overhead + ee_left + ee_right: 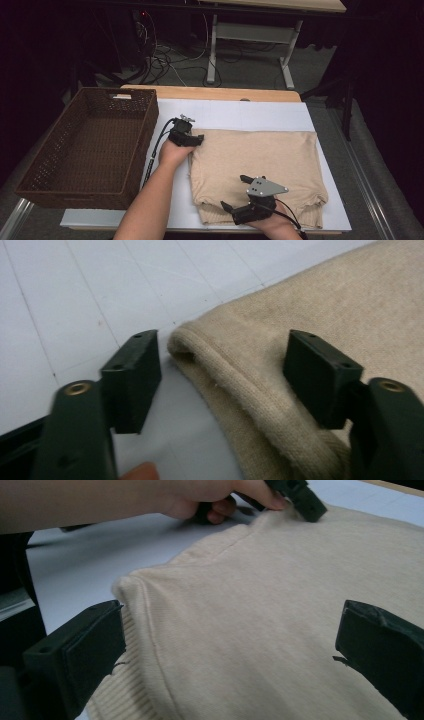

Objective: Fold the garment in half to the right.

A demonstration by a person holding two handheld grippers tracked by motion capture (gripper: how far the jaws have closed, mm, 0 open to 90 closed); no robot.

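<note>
1. On the white mat, a folded beige sweater lies beside the wicker basket.
2. My left gripper straddles the sweater's far corner, jaws spread, not yet pinching; I'd get under every layer before squeezing.
3. Right gripper hangs agape over the near corner.
4. Dark room, cables on the floor beyond the table.

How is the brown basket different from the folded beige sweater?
The basket is dark brown, woven and stiff, with raised walls; the sweater is pale beige, soft knit, lying flat and folded. The basket sits at the table's left side with nothing in it; the sweater lies on the white sheet, with the left hand-held gripper at its far left corner and the right hand-held gripper over its near edge. Both rest on the same table.
</note>
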